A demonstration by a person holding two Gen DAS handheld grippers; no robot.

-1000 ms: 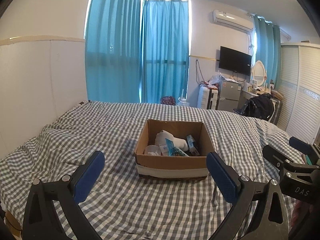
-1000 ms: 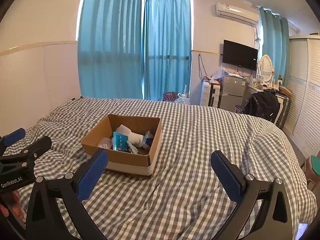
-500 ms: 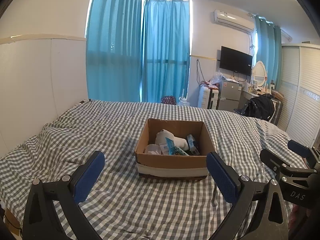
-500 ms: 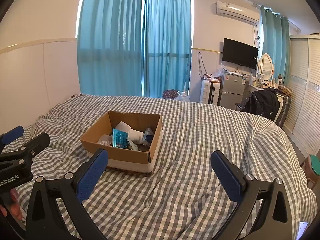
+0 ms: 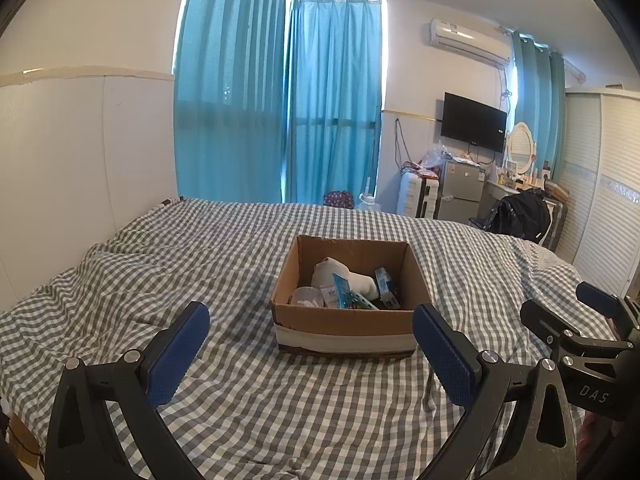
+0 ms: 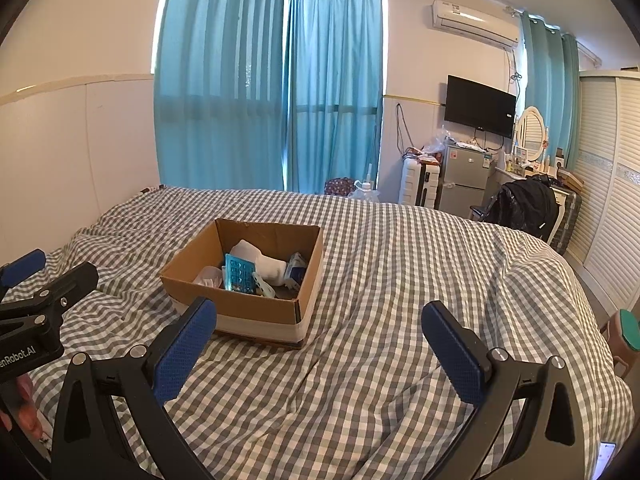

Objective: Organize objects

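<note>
While both grippers' jaws gape wide and empty, one cardboard box (image 5: 344,326) sits on one bed (image 5: 200,256).

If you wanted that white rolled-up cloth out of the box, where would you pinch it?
Across the middle of the white cloth roll, coming straight down with the right gripper: the cardboard box is open-topped, its walls block the sides, and the roll lies on top.

A cardboard box (image 5: 344,322) sits mid-bed (image 5: 200,264), holding a rolled towel (image 5: 340,276).
</note>
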